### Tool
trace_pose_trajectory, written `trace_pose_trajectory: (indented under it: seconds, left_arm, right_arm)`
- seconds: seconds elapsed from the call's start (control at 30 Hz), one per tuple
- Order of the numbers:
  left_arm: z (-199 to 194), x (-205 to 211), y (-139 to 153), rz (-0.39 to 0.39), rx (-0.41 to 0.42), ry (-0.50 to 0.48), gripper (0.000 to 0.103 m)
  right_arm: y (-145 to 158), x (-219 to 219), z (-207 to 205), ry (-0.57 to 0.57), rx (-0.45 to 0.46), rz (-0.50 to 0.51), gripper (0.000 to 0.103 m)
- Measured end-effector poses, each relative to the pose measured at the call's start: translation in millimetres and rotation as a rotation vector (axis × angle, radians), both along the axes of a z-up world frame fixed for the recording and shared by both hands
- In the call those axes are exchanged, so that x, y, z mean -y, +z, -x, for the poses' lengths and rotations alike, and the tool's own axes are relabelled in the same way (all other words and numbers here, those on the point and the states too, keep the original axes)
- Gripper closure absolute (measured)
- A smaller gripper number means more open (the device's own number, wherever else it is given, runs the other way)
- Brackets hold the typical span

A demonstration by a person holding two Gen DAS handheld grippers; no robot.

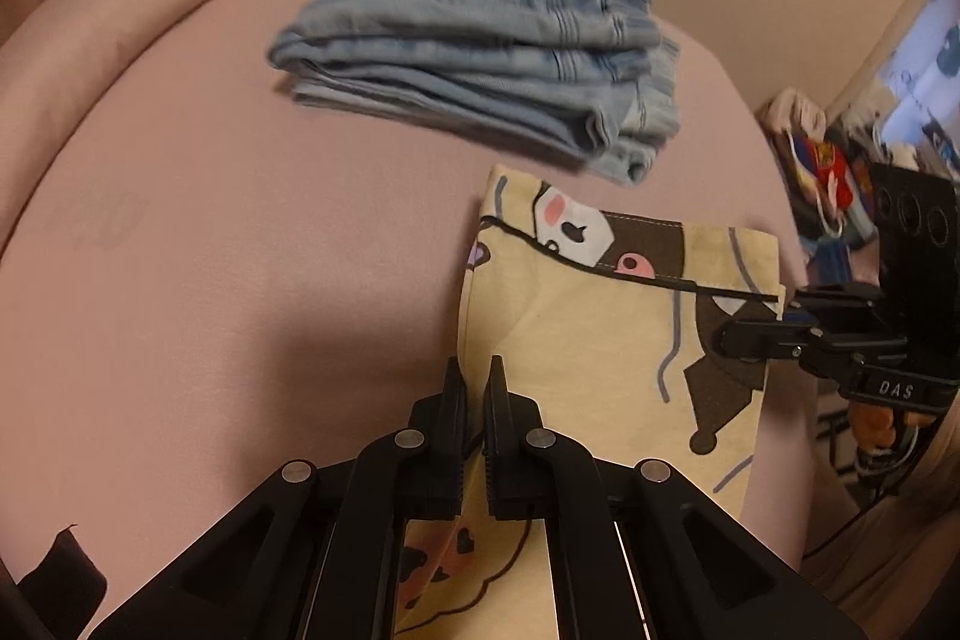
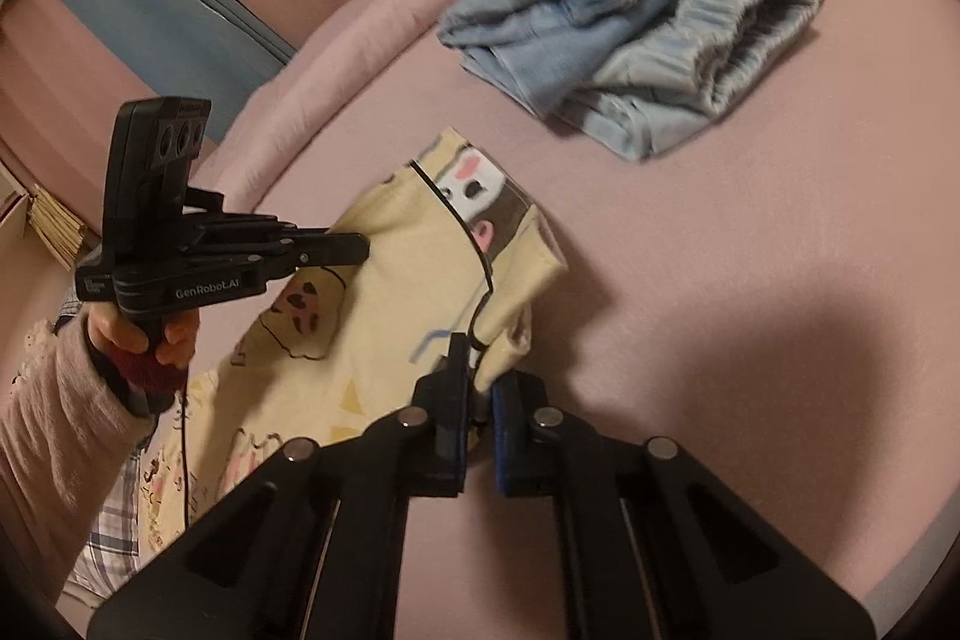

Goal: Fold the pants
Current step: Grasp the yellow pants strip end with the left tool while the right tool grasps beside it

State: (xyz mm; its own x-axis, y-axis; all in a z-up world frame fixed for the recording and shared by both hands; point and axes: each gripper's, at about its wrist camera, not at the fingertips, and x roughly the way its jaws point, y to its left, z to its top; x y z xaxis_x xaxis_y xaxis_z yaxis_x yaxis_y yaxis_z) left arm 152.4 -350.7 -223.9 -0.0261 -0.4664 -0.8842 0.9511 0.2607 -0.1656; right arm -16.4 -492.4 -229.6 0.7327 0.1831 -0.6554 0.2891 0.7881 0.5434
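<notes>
Both grippers are pinched shut on the yellow pants (image 1: pixel 600 340). The left gripper (image 1: pixel 474 382) has its two fingers (image 1: pixel 451 400) nearly together, a fold of cloth standing up between them. The right gripper (image 2: pixel 477 388) clamps another edge, the fabric bunched between its blue-lined fingers (image 2: pixel 503 430). The person's left hand (image 2: pixel 147 334) wraps the handle below the fingers, a pink sleeve (image 2: pixel 54 430) covering the forearm.

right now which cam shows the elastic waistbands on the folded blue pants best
The right wrist view: the folded blue pants face it with their gathered waistband openings in full sight. The left wrist view shows the same stack mostly from its folded edges, waistbands only at its right end, slightly blurred.
</notes>
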Motion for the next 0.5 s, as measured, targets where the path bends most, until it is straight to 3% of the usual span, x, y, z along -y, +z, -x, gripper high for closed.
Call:
trace_pose_trajectory:
  seconds: [0.2, 0.5]
  left_arm:
    - [-0.3, -16.2, 21.1, 0.045, 0.031, 0.034, 0.101]
    - [-11.5, -94.4, 69.5, 0.166, 0.065, 0.170, 0.101]
  right_arm:
    - [26.8, -13.9, 1.8, 0.031, 0.054, 0.070, 0.097]
    - [95.0, -75.7, 3.5, 0.186, 0.182, 0.240, 0.097]
